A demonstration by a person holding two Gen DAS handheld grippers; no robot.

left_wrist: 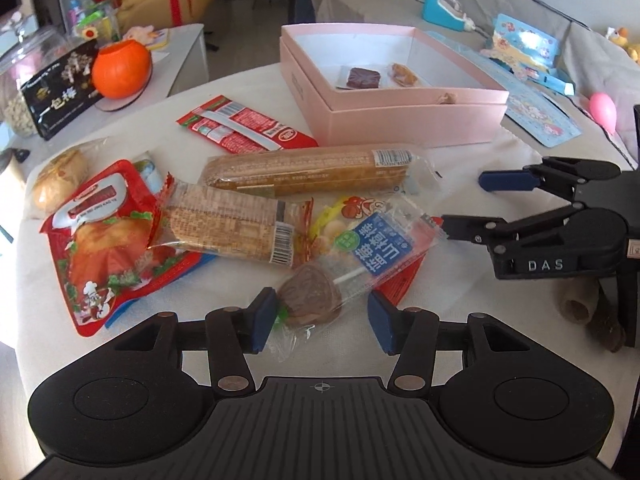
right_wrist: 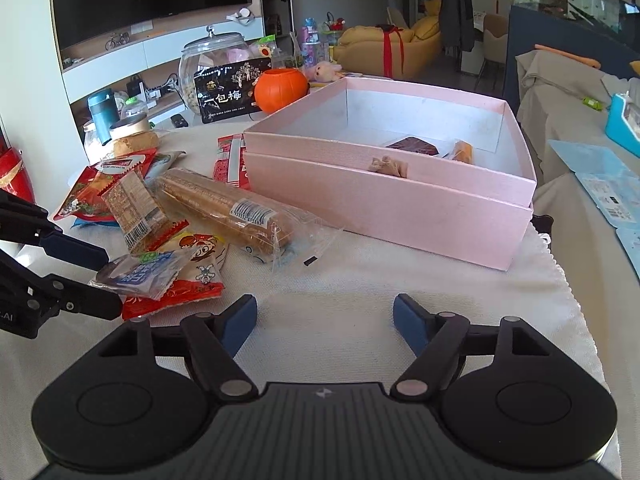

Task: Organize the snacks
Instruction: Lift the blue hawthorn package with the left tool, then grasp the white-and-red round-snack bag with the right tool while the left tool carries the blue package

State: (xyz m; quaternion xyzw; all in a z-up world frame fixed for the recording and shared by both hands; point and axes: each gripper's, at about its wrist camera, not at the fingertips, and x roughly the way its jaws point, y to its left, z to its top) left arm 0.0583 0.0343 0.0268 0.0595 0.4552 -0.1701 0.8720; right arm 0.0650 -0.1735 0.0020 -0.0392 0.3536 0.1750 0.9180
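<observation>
Left tool (left_wrist: pixel 322 322) is straddling the brown lollipop (left_wrist: pixel 310 300) in its clear wrapper, near the counter's front edge. Jaws part open: left pad looks to be at the wrapper, right pad clear of it, so nothing gripped. Lollipop head sits just ahead of the pads, dead centre between them. Stick and blue-label wrapper (left_wrist: pixel 380 250) run up and to the right, diagonal, toward the right tool (left_wrist: pixel 460 204). So long axis is skewed off the left tool's line, head end nearest it. Left hand is clearly the closer one. Right tool (right_wrist: pixel 324 322) hangs wide open and empty over bare cloth. Pink box (left_wrist: pixel 400 114) sits at the counter's far side, a few snacks inside.
</observation>
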